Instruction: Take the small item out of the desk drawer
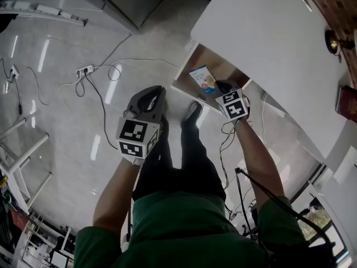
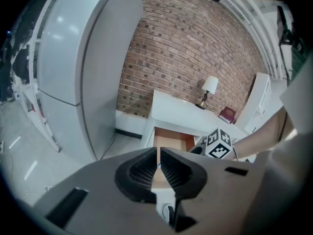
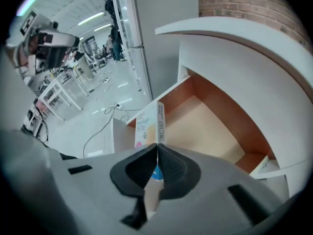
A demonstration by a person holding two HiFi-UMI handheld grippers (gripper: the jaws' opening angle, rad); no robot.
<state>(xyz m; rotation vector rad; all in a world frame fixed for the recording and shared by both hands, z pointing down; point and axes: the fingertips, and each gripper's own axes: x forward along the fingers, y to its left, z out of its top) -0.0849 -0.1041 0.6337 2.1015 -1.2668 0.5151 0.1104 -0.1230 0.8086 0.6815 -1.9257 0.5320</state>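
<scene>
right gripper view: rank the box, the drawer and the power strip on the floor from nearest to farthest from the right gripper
1. box: clamped in the right gripper, sticking up at centre.
2. drawer: open, just behind the box and to its right, under the desk top.
3. power strip: out on the floor, past the drawer's left edge, with its cable trailing.

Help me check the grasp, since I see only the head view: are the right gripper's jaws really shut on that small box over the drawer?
Observer: Yes. The right gripper view shows the right gripper with its jaws pinching the box by its lower end.
Operator: Anything else in the drawer?
Observer: The drawer floor that shows is bare wood.
Operator: And the left gripper?
Observer: The left gripper has its jaws together, nothing between them.
</scene>
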